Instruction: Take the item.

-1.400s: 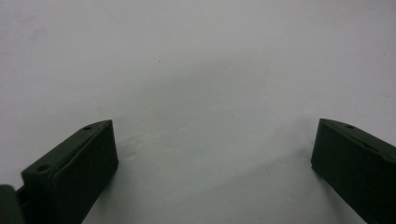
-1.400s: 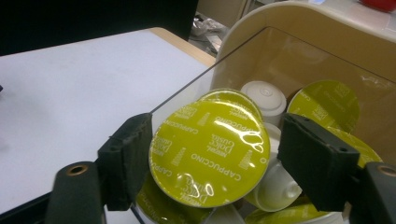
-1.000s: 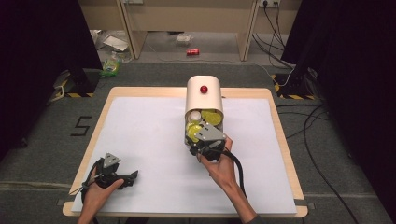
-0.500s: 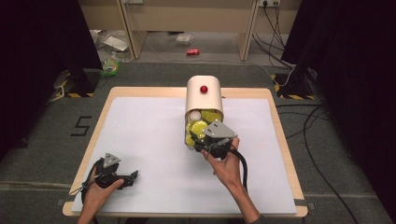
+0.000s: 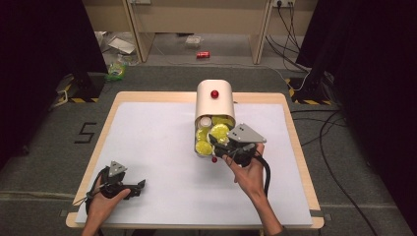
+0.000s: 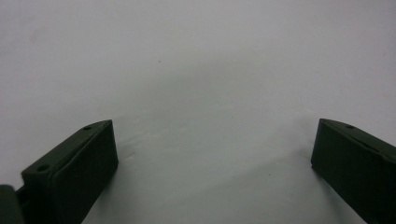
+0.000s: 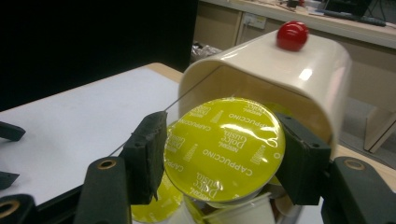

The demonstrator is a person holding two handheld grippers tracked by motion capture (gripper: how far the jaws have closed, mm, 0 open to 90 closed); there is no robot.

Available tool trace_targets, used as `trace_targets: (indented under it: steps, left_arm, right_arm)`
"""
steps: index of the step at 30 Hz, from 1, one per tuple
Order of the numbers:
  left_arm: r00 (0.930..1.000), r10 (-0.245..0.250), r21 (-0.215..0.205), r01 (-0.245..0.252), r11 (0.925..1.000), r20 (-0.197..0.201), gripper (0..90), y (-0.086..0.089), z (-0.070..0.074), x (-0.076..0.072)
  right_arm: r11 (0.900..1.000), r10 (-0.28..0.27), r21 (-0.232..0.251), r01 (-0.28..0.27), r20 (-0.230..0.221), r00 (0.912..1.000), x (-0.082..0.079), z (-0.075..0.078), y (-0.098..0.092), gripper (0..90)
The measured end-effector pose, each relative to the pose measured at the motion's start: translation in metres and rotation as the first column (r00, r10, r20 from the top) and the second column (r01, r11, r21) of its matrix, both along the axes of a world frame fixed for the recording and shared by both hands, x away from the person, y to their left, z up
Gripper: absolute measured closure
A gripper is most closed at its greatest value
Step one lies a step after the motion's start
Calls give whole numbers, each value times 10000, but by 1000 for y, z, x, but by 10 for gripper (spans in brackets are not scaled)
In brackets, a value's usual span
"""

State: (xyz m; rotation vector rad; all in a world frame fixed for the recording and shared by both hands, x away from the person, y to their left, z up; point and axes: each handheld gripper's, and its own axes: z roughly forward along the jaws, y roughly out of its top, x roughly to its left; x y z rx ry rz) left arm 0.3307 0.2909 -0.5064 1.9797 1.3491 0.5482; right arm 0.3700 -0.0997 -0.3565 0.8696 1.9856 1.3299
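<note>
A: Item one, right tool (image 5: 220, 146)?
B: Seen in the high view at the mouth of the cream container (image 5: 215, 101). Its jaws are clamped on a yellow capsule (image 7: 224, 148), one pad on each side of the rim. The foil lid reads "Dolce Gusto Cappuccino" and faces the camera in the right gripper view.

A: Where is the capsule relative to the container?
B: Just in front of the opening, off the worktop (image 5: 157, 147), with the container's curved cream wall arching behind and above it.

A: Item two, the container?
B: Lying on its side near the middle of the worktop, towards the far edge, open end towards the person. A red knob (image 5: 214, 94) sits on its upper side. More yellow capsules (image 5: 203, 146) and one white-topped piece (image 5: 205, 121) fill the mouth. A small red thing (image 5: 214, 159) lies on the worktop just beside the opening; it is too small to identify, possibly a bead.

A: Item three, left tool (image 5: 142, 186)?
B: At the near left corner of the worktop, well apart from the container, held in the left hand (image 5: 105, 201). Jaws stand wide, with bare white worktop between them in the left gripper view.

A: Surroundings?
B: A red can (image 5: 202, 54) on the floor beyond the worktop.
</note>
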Motion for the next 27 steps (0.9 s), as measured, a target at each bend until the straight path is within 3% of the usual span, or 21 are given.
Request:
trace_targets:
  steps: [10,27]
  left_arm:
    - [10000,1,-6,-1,10000,4,0,0,0,0]
    - [10000,5,-3,-5,10000,-1,0,0,0,0]
  right_arm:
    - [9969,-672,428,664,189,9976,-7,10,-37,408]
    - [9847,-1565,793,1549,138,9876,-9,10,-81,408]
